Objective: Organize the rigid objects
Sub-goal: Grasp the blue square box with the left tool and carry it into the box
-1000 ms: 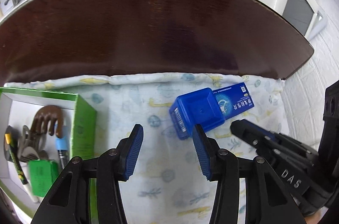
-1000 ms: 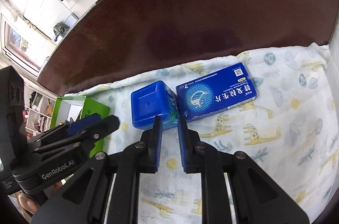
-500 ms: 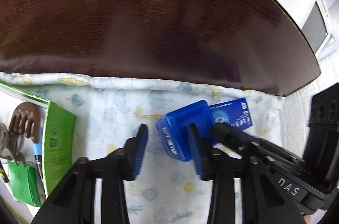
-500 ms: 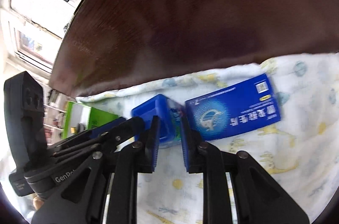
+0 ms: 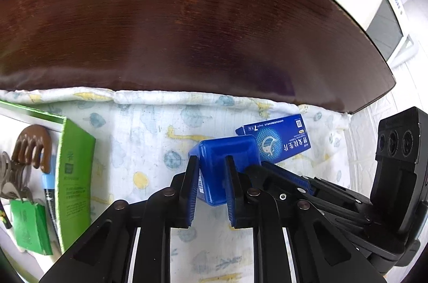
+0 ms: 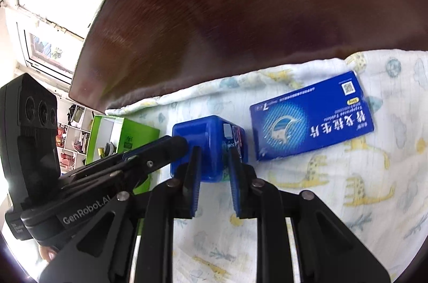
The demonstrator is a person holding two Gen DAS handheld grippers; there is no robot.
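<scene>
Left wrist view: a dark wooden table (image 5: 187, 23) fills the upper frame, with a printed cloth (image 5: 149, 138) below. The left gripper (image 5: 210, 176), jaws just closing, clamps the small blue box (image 5: 227, 157) at centre. It is likely light, rigid and smooth-walled; grip the flat sides.

Right wrist view: same cloth (image 6: 334, 189). The right gripper (image 6: 214, 168), jaws nearly together, meets that box (image 6: 203, 138) at centre; whether they pinch it is unclear.

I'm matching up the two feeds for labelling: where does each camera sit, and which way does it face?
Left wrist: on the left gripper, looking down its fingers at the blue container; right gripper intrudes.
Right wrist: on the right gripper, facing the same container; left gripper intrudes.
Shared: container, blue medicine box, green box, patterned cloth.
</scene>
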